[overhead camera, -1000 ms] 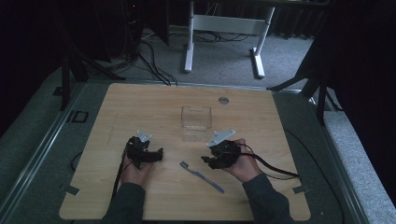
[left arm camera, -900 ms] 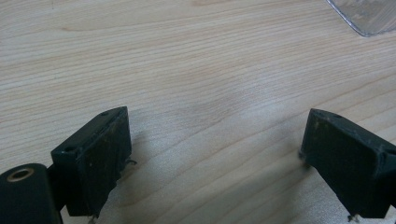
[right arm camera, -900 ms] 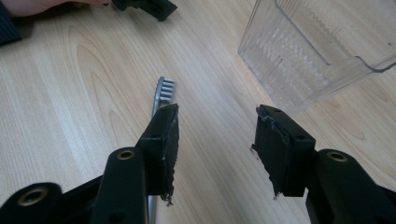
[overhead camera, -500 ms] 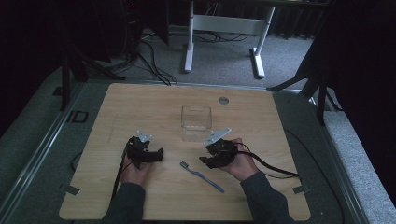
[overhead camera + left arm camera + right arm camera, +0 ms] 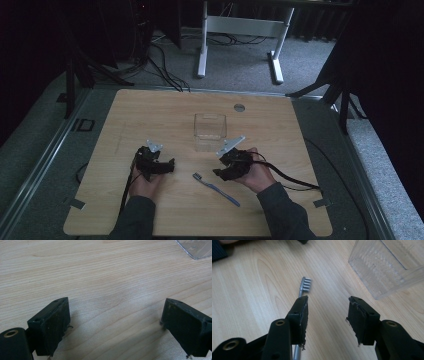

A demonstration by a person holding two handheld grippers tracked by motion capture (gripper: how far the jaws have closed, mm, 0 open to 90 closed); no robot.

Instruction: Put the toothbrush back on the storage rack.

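Note:
A grey-blue toothbrush (image 5: 216, 189) lies flat on the wooden table (image 5: 150, 110), bristle head toward the far left. In the right gripper view its head (image 5: 306, 284) shows just beyond my left jaw, and the handle runs under that jaw. My right gripper (image 5: 218, 171) (image 5: 328, 300) hovers open over the brush's head end, with bare wood between the jaws. A clear square cup (image 5: 210, 131) (image 5: 387, 267) stands upright just beyond both grippers. My left gripper (image 5: 170, 165) (image 5: 116, 302) rests open wide on the table to the left, nothing between its jaws; a corner of the cup (image 5: 197, 250) shows far off.
A round metal grommet (image 5: 239, 107) sits in the tabletop behind the cup. Cables trail from both grippers toward the near edge. White desk legs (image 5: 202, 50) and loose cables lie on the floor beyond the table. A sleeve (image 5: 219, 250) shows at the top left of the right gripper view.
My right gripper has edged slightly to the left, toward the toothbrush head. The left gripper, the cup and the toothbrush have stayed put.

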